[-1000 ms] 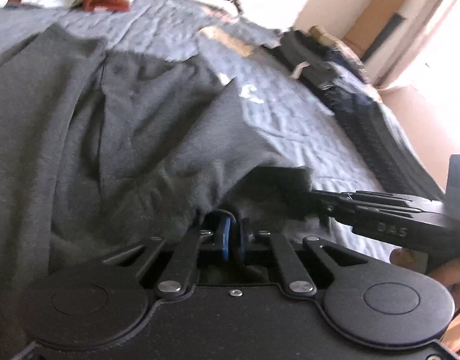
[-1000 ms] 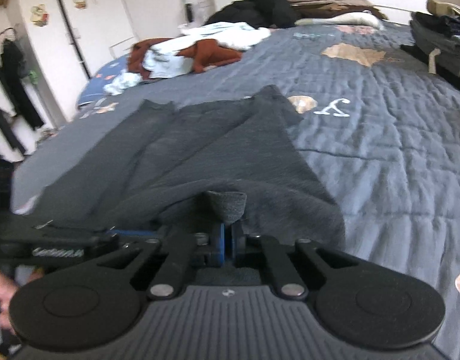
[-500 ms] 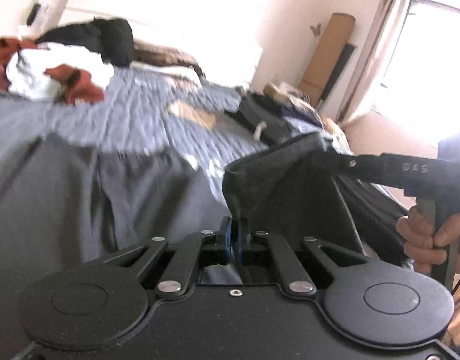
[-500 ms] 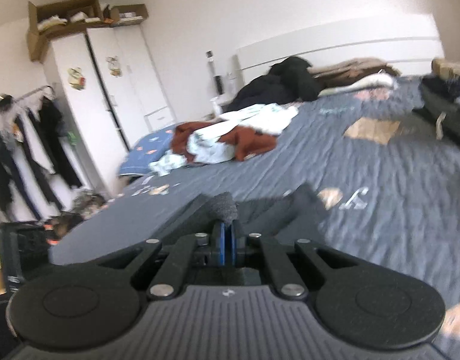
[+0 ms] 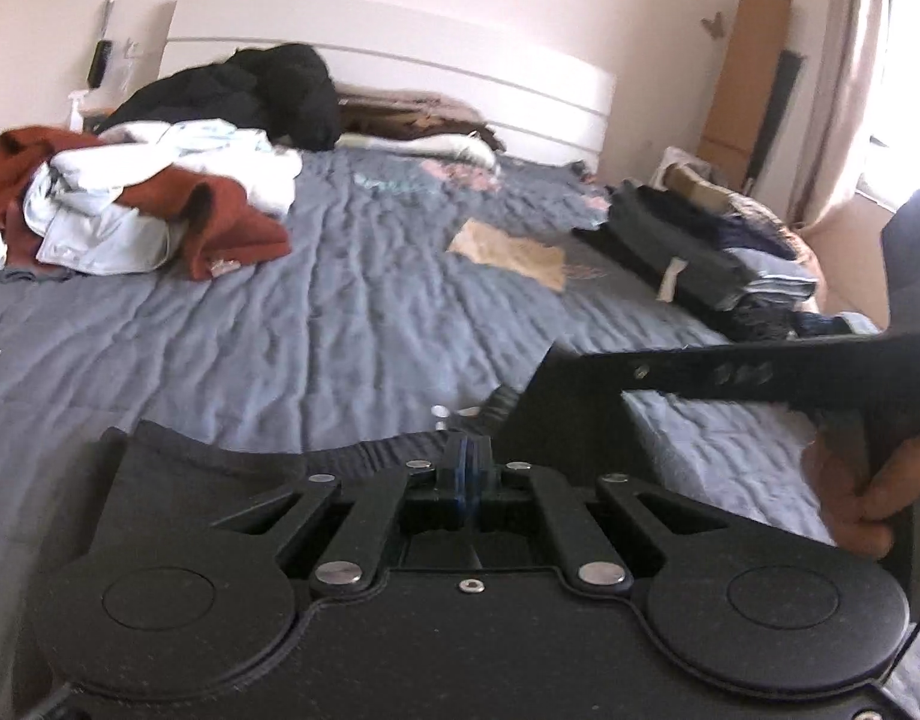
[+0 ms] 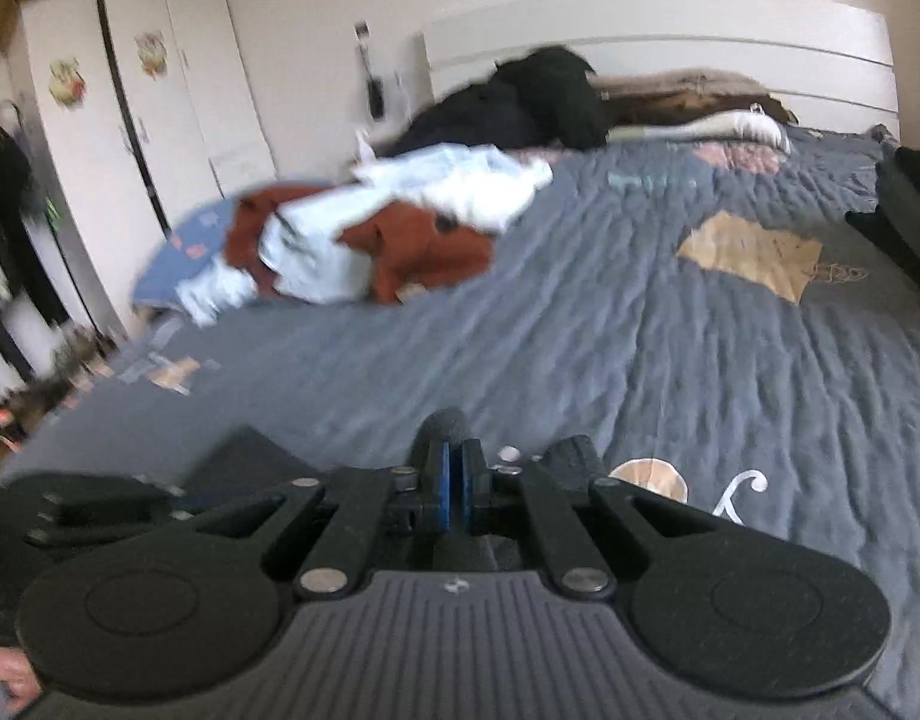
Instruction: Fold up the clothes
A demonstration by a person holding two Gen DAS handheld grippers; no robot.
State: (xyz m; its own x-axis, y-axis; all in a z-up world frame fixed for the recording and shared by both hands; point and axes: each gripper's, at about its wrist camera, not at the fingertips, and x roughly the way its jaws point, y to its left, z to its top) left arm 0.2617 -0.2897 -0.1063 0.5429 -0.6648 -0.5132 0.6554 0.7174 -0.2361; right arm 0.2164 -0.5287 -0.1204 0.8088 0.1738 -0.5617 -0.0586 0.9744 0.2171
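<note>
Both grippers, left gripper (image 5: 467, 468) and right gripper (image 6: 454, 474), clamped on dark grey garment (image 5: 232, 462) above bed (image 5: 340, 324); fold unfinished; unfolded pile (image 5: 130, 210) beyond garment, folded stack (image 5: 700, 246) too.

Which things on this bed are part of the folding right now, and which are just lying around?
In use:
dark grey garment, pinched by both
left gripper
right gripper

Lying about:
unsorted pile of rust-red and white clothes
black heap by the headboard
stack of folded clothes at the bed's right edge
blue quilt underneath
wardrobe
</note>
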